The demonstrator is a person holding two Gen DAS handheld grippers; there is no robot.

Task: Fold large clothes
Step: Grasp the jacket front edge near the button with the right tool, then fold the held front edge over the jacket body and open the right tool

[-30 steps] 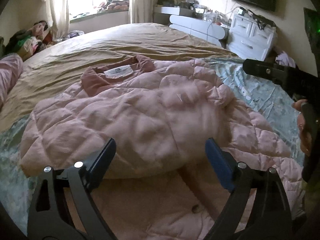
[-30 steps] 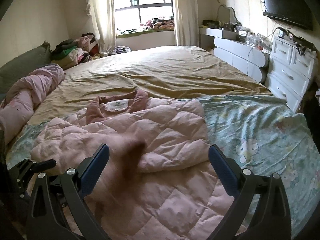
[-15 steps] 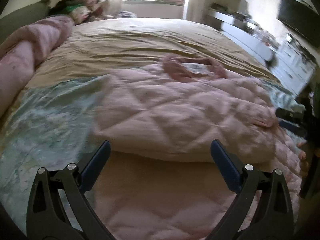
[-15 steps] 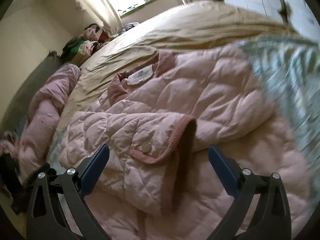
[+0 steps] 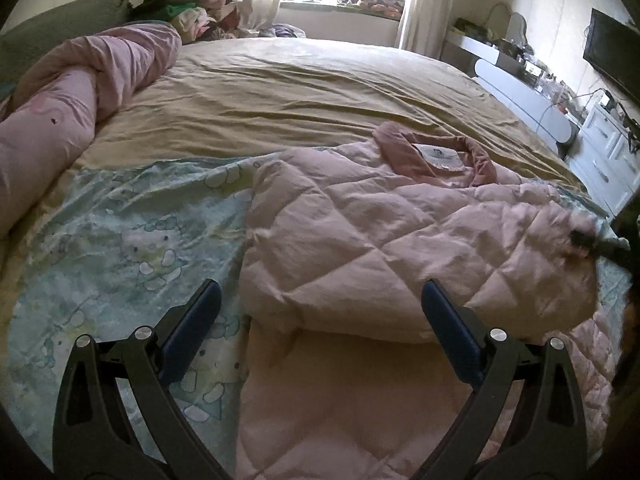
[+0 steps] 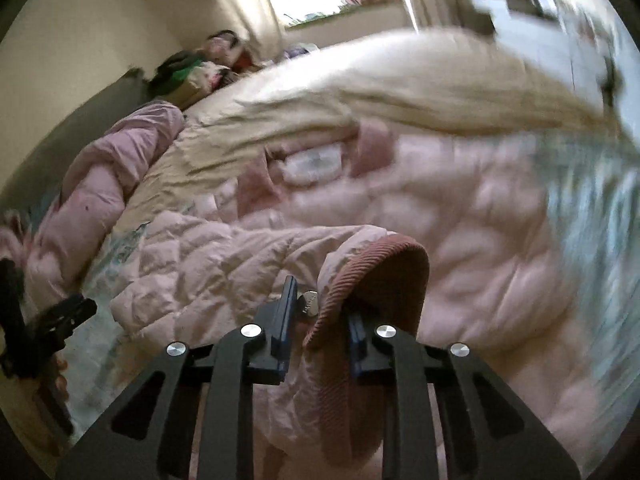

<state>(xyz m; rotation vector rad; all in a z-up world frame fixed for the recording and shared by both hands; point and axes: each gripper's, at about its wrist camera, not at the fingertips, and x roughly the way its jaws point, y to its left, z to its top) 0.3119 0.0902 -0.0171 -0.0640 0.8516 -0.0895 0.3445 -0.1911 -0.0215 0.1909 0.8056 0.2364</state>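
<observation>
The pink quilted jacket (image 5: pixel 400 240) lay on the bed (image 5: pixel 304 92). The right gripper (image 6: pixel 316 320), its jaws just having closed, pinched the jacket's ribbed cuff (image 6: pixel 384 264); the left gripper (image 5: pixel 320 320) hung spread above its near edge.

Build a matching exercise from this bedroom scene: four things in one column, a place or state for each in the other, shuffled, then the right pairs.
Things:
1. left gripper
2. right gripper
3. pink quilted jacket
4. rolled pink duvet

Places or states:
A. lying along the far left edge of the bed
B. jaws wide apart, nothing between them
C. spread on the bed, collar toward the window
D. jaws closed on the ribbed sleeve cuff

Pairs: 1-B, 2-D, 3-C, 4-A
</observation>
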